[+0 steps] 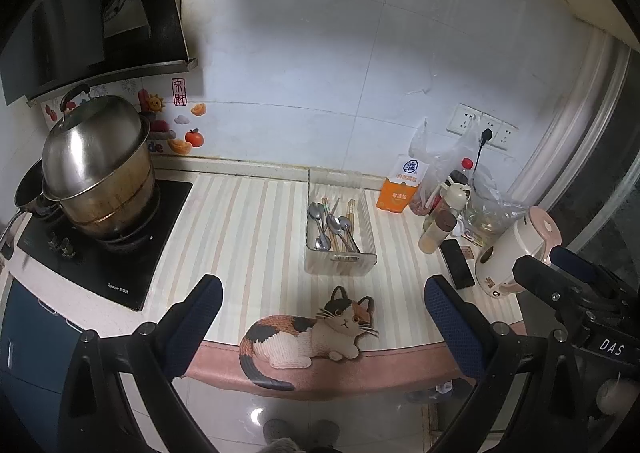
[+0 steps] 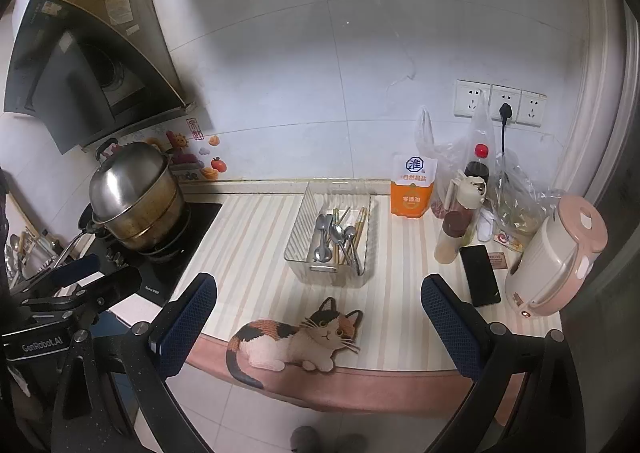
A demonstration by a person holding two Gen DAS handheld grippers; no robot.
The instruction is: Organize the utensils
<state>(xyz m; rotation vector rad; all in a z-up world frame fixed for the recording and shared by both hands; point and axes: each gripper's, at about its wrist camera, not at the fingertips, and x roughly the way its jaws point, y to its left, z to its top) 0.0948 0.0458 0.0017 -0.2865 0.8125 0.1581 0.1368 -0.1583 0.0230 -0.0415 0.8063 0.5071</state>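
Observation:
A clear plastic tray [image 1: 340,265] [image 2: 332,275] stands on the striped counter mat [image 1: 248,229] [image 2: 248,237]. It holds several metal spoons [image 1: 320,221] [image 2: 324,237] and wooden chopsticks [image 1: 349,213] [image 2: 360,223]. My left gripper [image 1: 322,293] is open and empty, held back from the counter's front edge, short of the tray. My right gripper [image 2: 318,293] is also open and empty, at a similar distance. Each gripper shows at the edge of the other's view.
A steel pot [image 1: 98,181] [image 2: 134,201] sits on the black hob at the left. At the right stand a phone [image 1: 457,263] [image 2: 479,275], a pink kettle [image 1: 516,253] [image 2: 560,261], bottles, bags and an orange salt pack [image 1: 400,189] [image 2: 412,193]. A cat picture [image 1: 316,333] [image 2: 296,337] marks the mat's front edge.

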